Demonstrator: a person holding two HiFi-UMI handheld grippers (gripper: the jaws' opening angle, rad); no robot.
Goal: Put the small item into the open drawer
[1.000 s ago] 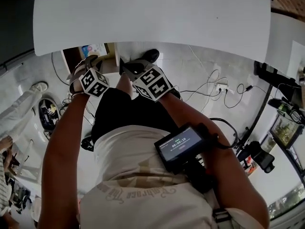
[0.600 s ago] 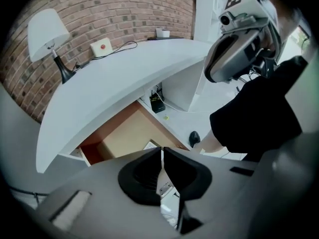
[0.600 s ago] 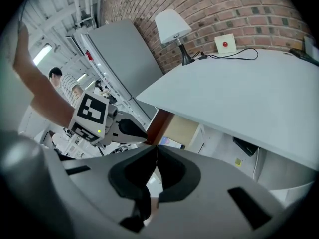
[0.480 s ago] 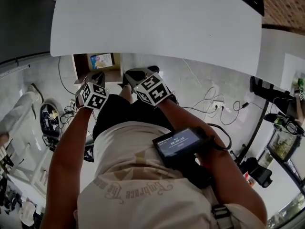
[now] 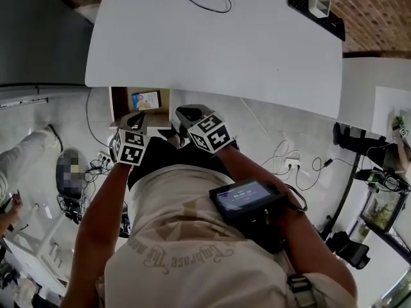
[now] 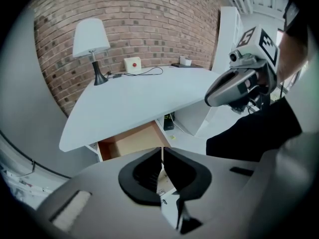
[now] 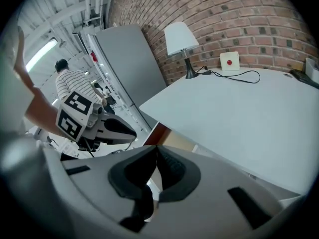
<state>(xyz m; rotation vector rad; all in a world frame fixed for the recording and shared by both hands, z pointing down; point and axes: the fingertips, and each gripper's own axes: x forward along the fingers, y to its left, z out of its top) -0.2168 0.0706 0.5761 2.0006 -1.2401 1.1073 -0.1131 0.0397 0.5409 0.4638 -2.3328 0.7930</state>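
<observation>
Lying flat inside the open drawer, the small item looks already delivered, so the placing step seems done. L gripper and R gripper hang near the drawer's front, both w/ jaws pressed together, nothing held. Next prob. calls for backing both clear of the desk edge.
</observation>
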